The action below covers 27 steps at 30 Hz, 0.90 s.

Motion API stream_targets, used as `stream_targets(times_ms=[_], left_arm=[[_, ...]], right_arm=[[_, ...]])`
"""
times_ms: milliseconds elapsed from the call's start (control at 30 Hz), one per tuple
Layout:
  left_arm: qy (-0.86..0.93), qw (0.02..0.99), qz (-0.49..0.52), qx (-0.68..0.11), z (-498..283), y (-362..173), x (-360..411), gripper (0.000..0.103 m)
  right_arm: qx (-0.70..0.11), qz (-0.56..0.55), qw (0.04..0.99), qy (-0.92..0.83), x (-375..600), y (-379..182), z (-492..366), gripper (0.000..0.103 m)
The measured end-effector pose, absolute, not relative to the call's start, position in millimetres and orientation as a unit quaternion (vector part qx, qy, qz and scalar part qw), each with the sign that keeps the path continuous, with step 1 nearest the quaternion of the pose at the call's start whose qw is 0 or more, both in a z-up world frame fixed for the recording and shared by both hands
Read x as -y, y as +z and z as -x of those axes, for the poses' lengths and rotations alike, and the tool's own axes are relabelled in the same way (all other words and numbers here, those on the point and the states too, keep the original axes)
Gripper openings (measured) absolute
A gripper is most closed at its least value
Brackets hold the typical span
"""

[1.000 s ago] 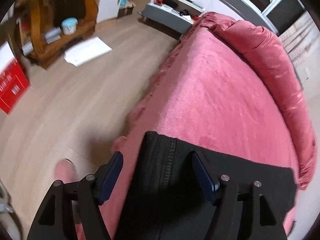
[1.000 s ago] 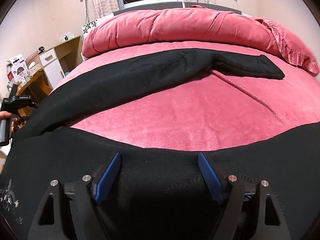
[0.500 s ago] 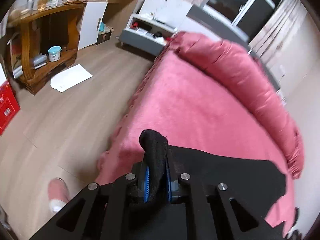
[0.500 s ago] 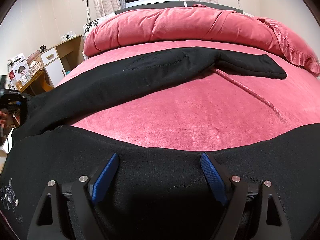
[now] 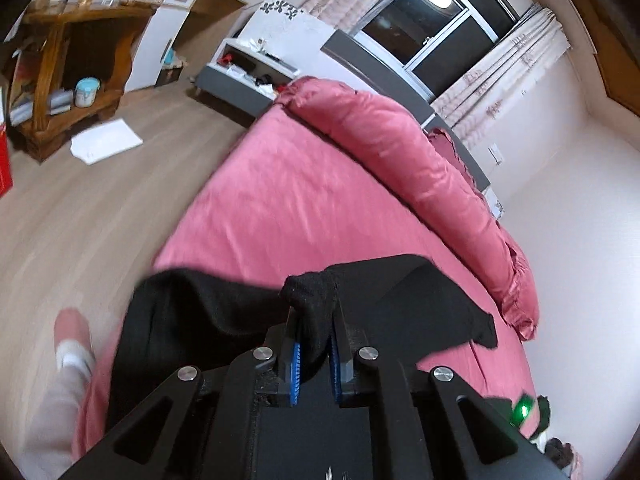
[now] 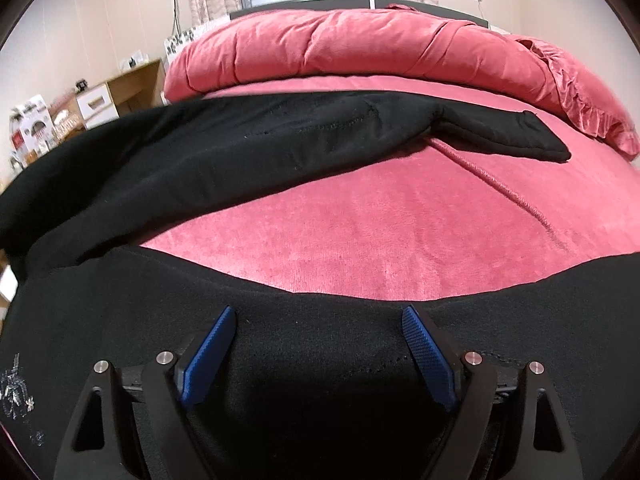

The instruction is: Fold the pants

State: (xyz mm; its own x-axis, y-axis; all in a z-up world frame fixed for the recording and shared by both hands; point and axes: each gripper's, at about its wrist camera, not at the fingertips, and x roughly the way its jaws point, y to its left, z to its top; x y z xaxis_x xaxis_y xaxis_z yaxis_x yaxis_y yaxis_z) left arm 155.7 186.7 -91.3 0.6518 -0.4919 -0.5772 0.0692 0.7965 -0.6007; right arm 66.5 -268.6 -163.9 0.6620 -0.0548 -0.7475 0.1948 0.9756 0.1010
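Your left gripper (image 5: 314, 316) is clamped on the black pants (image 5: 400, 304). A bunched piece of the cloth stands up between the two blue pads (image 5: 297, 364), and these pads press it from both sides. From this pinch the fabric hangs down to the left, over the edge of the bed (image 5: 304, 200), and it spreads to the right across the pink cover. On the far left of the left wrist view you can see the wooden floor (image 5: 100, 208), a white sheet of paper (image 5: 105, 146) that lies on it, and a wooden shelf (image 5: 60, 80) behind. Near the bottom left a foot in a pink slipper (image 5: 72, 330) stands on the floor, just beside the bed. The picture is a little blurred there.

Your right gripper (image 6: 318, 318) has its jaws wide apart. It is above another part of the pants (image 6: 320, 380), which lies flat on the bed (image 6: 400, 232) under the fingers. The blue pads (image 6: 208, 354) do not press on the cloth. Further away, one leg of the pants runs from the left edge across the cover to the right, and its end lies near the rolled pink blanket (image 6: 360, 48) at the head of the bed.
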Motion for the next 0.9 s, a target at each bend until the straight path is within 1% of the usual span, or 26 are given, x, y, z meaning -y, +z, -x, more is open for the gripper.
stream_targets(times_ms=[67,133,267,467,600,633,667,700,733,767,833,900], left_arm=[[-0.163,0.861,0.283,-0.389,-136,-97,-187,0.01],[-0.164,0.858,0.286,-0.394,-119,-102,-187,0.01],[-0.171,0.855,0.274,-0.406,-98,-114,-184,0.01],[-0.176,0.854,0.268,-0.409,-82,-119,-181,0.01],[-0.181,0.857,0.258,-0.407,-75,-115,-179,0.01],[-0.181,0.857,0.257,-0.408,-74,-115,-179,0.01],[-0.182,0.857,0.256,-0.409,-72,-115,-179,0.01],[-0.182,0.857,0.256,-0.409,-71,-114,-180,0.01],[-0.182,0.857,0.254,-0.41,-70,-115,-179,0.01],[-0.183,0.857,0.252,-0.411,-69,-115,-179,0.01],[-0.182,0.856,0.249,-0.414,-71,-115,-180,0.01],[-0.175,0.858,0.253,-0.413,-74,-113,-183,0.01]], right_arm=[[-0.422,-0.087,0.899,-0.078,267,-158,-70,0.086],[-0.425,-0.111,0.895,-0.08,268,-148,-74,0.086],[-0.393,-0.217,0.892,-0.045,272,-119,-87,0.086],[-0.381,-0.273,0.883,0.003,257,-81,-147,0.086],[-0.409,-0.312,0.857,-0.002,252,-84,-190,0.085],[-0.414,-0.319,0.853,-0.012,253,-88,-198,0.082],[-0.419,-0.327,0.847,-0.018,254,-93,-204,0.072],[-0.422,-0.337,0.842,-0.016,255,-97,-211,0.066],[-0.425,-0.341,0.838,-0.013,255,-100,-213,0.051],[-0.436,-0.341,0.833,-0.007,256,-104,-219,0.029],[-0.45,-0.319,0.834,-0.007,254,-106,-219,0.013],[-0.444,-0.3,0.844,-0.001,253,-100,-213,0.013]])
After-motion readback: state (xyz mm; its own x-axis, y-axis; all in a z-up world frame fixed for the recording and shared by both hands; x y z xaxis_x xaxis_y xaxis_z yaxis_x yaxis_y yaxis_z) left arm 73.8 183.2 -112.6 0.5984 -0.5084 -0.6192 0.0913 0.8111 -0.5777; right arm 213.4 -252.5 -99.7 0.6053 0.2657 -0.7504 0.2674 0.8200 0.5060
